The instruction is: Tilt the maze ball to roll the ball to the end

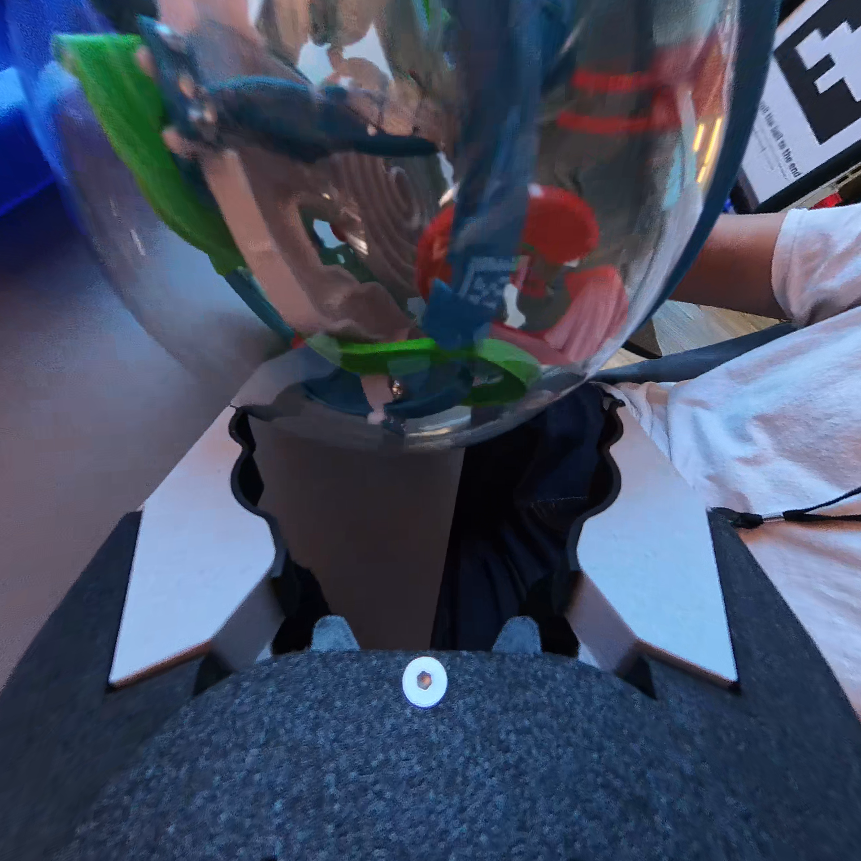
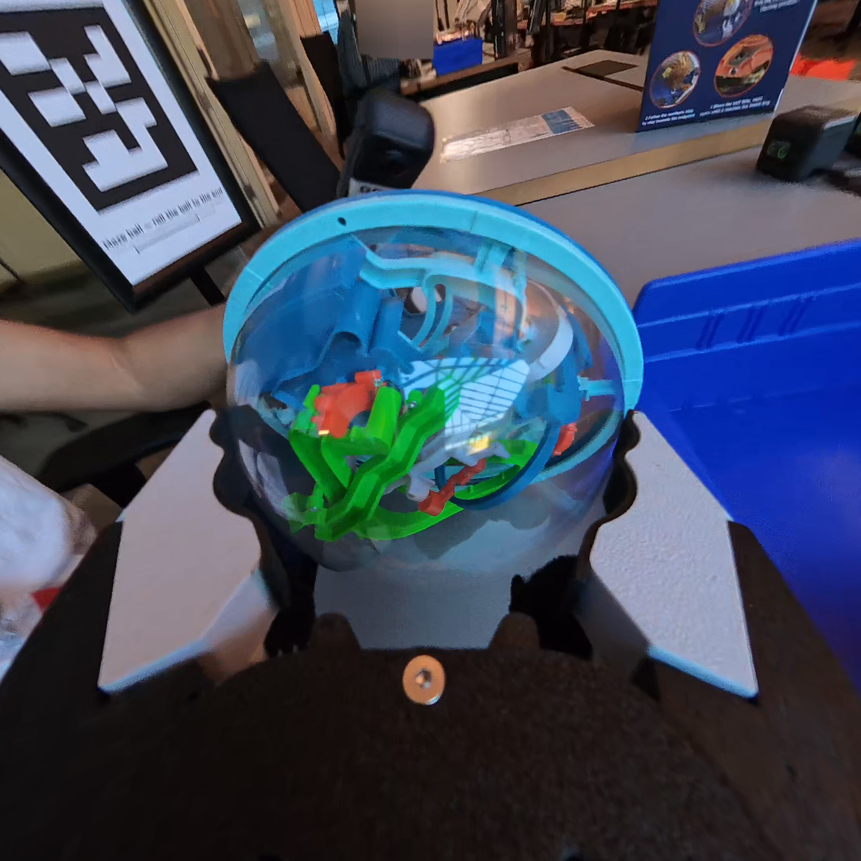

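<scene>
The maze ball sits cradled between the wide-spread fingers of the right gripper, seam ring tipped up and away, while the left gripper, also spread wide, meets its underside, lifted off the counter.

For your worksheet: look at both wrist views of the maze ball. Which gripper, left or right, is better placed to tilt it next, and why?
Probably the right gripper: the maze ball sits between its spread fingers, and the tracks show clearly. The left gripper meets only the sphere's lower curve at its fingertips, with a blurred view.
</scene>
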The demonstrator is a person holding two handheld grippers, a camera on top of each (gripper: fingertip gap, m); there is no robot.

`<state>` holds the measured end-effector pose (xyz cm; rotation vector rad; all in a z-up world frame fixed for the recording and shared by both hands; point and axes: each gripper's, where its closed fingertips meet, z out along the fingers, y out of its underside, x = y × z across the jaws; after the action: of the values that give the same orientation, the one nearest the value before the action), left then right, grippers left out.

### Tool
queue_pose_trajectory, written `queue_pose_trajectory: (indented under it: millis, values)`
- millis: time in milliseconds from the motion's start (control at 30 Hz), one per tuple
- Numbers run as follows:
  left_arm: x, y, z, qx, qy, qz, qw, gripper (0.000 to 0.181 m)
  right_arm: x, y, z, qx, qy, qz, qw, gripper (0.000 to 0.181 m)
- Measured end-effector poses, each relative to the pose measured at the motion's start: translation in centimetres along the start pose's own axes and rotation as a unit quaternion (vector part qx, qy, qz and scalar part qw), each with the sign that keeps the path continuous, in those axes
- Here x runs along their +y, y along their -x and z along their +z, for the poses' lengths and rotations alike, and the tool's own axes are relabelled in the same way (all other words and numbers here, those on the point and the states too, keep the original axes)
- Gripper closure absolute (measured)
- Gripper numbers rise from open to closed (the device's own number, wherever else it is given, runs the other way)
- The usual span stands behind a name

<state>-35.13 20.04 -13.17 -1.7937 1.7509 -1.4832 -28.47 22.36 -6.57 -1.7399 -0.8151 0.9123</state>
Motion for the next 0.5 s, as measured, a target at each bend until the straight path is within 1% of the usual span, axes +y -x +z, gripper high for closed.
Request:
queue_pose_trajectory:
  millis: [100,167,233,300,333,400,467,500]
  values:
    - [0.9,-1.5,1.3,0.003,0.040,0.002,0.999,0.033,0.0,-0.3,-0.9,-0.045,-0.007,0.066,0.997,0.027]
    - [1.9,-2.7,2.6,0.000,0.072,0.020,0.997,0.034,0.0,0.0,-1.6,-0.075,-0.003,0.098,0.992,0.027]
    - [2.3,-3.6,3.6,0.002,0.082,0.026,0.996,0.033,0.1,0.0,-2.1,-0.098,-0.001,0.118,0.988,0.027]
    - [2.5,-4.5,3.8,0.019,0.084,0.031,0.996,0.043,0.2,-0.1,-2.6,-0.123,0.000,0.128,0.984,0.027]
    - [2.6,-4.7,3.4,0.025,0.083,0.036,0.996,0.048,0.2,-0.4,-2.8,-0.133,0.000,0.134,0.982,0.027]
    - [1.9,-4.1,1.5,0.015,0.068,0.044,0.997,0.056,0.4,-1.0,-3.2,-0.150,0.001,0.152,0.977,0.027]
    - [-0.1,-2.4,-1.0,-0.017,0.027,0.055,0.998,0.059,0.5,-1.3,-3.3,-0.170,0.004,0.157,0.973,0.028]
    - [-1.4,-1.5,-2.0,-0.036,0.004,0.069,0.997,0.047,0.4,-1.3,-3.2,-0.180,0.007,0.156,0.971,0.027]
